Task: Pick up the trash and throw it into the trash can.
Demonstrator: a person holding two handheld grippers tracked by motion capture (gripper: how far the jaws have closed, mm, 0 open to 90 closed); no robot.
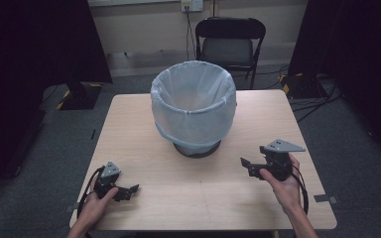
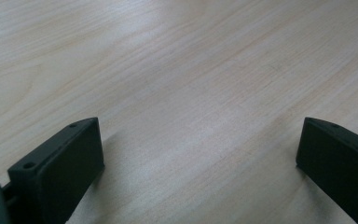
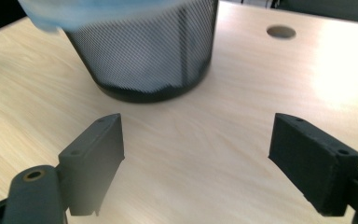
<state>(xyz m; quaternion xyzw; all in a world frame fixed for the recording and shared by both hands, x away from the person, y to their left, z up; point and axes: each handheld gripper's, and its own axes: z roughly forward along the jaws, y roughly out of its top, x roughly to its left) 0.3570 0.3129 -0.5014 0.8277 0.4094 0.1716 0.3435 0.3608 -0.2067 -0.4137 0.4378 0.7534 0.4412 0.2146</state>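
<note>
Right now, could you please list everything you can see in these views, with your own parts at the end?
table: one, light wood, centre of the high view, with a round hole in its top.
waste bin: one, black mesh, standing on the middle of the table.
bin liner: one, white translucent, lining the bin and folded down over its rim.
folding chair: one, black, on the floor beyond the table.
left gripper: one, black, near the table's near left edge, jaws open on nothing.
right gripper: one, black, near side at right, jaws open, empty.
</note>
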